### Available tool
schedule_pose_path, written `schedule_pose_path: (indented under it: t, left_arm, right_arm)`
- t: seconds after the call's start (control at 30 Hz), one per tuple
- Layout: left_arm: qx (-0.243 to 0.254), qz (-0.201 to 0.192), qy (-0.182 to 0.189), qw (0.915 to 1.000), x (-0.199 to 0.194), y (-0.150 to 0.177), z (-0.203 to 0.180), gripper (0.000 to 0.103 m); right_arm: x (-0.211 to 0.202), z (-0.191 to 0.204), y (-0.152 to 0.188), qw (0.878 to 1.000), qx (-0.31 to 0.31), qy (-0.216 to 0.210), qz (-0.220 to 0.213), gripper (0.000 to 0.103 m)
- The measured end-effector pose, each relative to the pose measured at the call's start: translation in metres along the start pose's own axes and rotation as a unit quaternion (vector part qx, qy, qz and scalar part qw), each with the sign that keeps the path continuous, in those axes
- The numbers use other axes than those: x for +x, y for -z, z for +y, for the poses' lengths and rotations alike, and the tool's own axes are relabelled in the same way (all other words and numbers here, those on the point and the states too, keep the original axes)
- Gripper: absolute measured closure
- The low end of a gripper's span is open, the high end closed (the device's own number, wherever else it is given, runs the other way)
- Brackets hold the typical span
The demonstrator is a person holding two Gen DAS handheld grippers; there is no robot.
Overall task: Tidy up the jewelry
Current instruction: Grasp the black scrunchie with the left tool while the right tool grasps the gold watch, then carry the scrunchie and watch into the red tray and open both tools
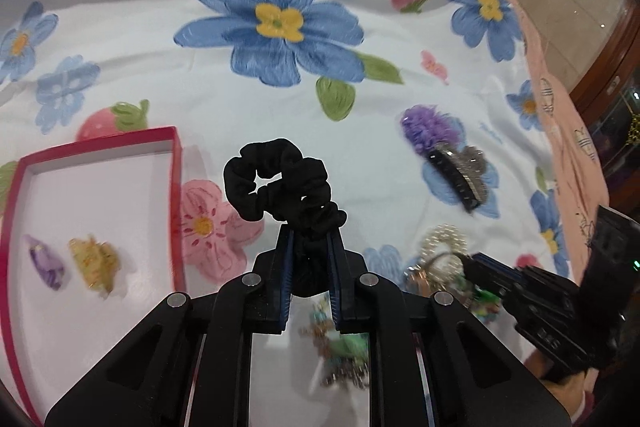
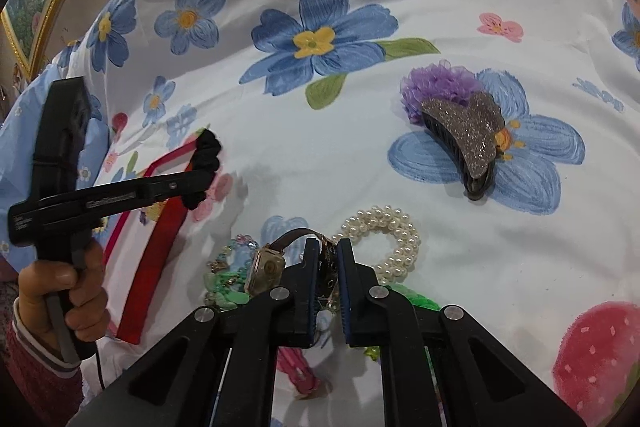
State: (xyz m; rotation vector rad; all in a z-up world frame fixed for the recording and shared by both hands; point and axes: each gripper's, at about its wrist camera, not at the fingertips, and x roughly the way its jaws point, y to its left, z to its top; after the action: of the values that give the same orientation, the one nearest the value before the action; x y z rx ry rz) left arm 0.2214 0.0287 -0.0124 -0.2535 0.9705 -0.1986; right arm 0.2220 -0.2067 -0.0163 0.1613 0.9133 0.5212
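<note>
My left gripper [image 1: 311, 231] is shut on a black scrunchie [image 1: 280, 183] and holds it above the bedsheet, just right of a red-rimmed box [image 1: 174, 187]. The box holds a purple clip [image 1: 46, 261] and a yellow claw clip [image 1: 94, 259]. My right gripper [image 2: 328, 247] is shut on the strap of a wristwatch [image 2: 266, 269], over a pile of jewelry. A pearl bracelet [image 2: 394, 231] lies just right of it. The left gripper [image 2: 200, 183] with the scrunchie [image 2: 206, 155] shows at the left of the right wrist view, over the box [image 2: 160, 231].
A glittery grey claw clip [image 2: 468, 135] and a purple scrunchie [image 2: 436, 83] lie on the floral sheet [image 2: 320, 147] at the far right. Green and blue bead pieces [image 2: 224, 279] lie under the watch. The bed's edge and pink fabric [image 1: 560, 115] are to the right.
</note>
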Motion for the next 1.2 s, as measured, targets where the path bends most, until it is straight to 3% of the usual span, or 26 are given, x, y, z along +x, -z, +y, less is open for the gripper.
schedule_pose_path:
  t: [0.3, 0.73, 1.2]
  left_arm:
    - [-0.012, -0.023, 0.002, 0.9997, -0.049, 0.025, 0.017, 0.090]
    - [-0.068, -0.041, -0.023, 0.9966, -0.101, 0.076, 0.073, 0.090]
    - [-0.107, -0.031, -0.053, 0.9924, -0.115, 0.103, 0.126, 0.090]
  right_arm:
    - [-0.009, 0.027, -0.006, 1.000, -0.013, -0.022, -0.013, 0.095]
    - [0.002, 0.082, -0.004, 0.997, -0.043, -0.064, -0.003, 0.095]
    - [0.036, 0.155, -0.004, 0.989, -0.083, -0.120, 0.023, 0.095]
